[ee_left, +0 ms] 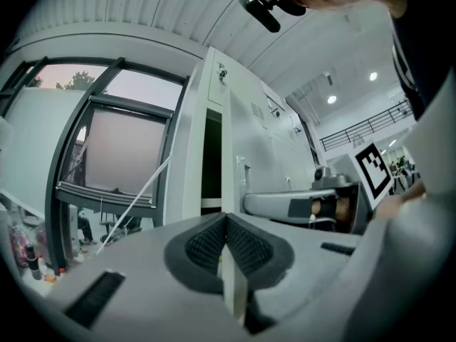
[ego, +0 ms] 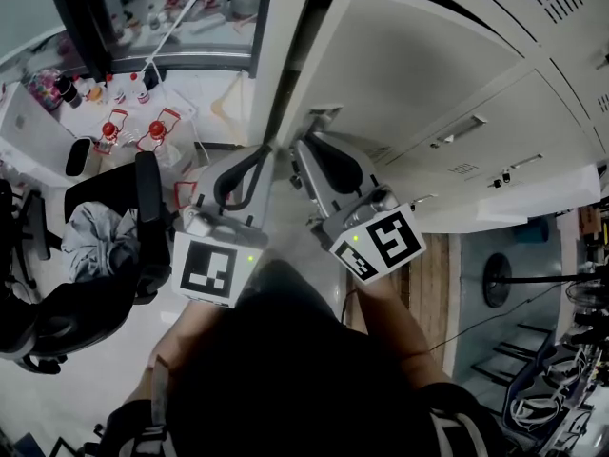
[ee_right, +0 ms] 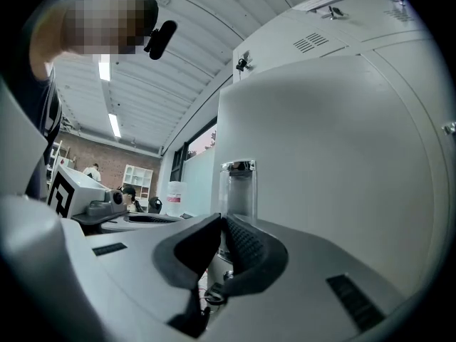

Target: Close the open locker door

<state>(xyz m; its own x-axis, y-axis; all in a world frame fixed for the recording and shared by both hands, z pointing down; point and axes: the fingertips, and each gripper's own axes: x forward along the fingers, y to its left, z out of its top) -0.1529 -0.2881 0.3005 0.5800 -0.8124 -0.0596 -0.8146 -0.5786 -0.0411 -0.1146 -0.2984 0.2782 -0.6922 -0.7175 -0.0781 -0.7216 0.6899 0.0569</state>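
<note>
Clamped shut on the thin edge of the locker door (ego: 428, 55) at the left gripper (ee_left: 226, 223); closed empty at the right gripper (ee_right: 221, 223), just beside the latch (ee_right: 239, 184).

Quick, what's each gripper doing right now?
Left gripper: closed on the locker door edge.
Right gripper: closed, nothing between its jaws.
</note>
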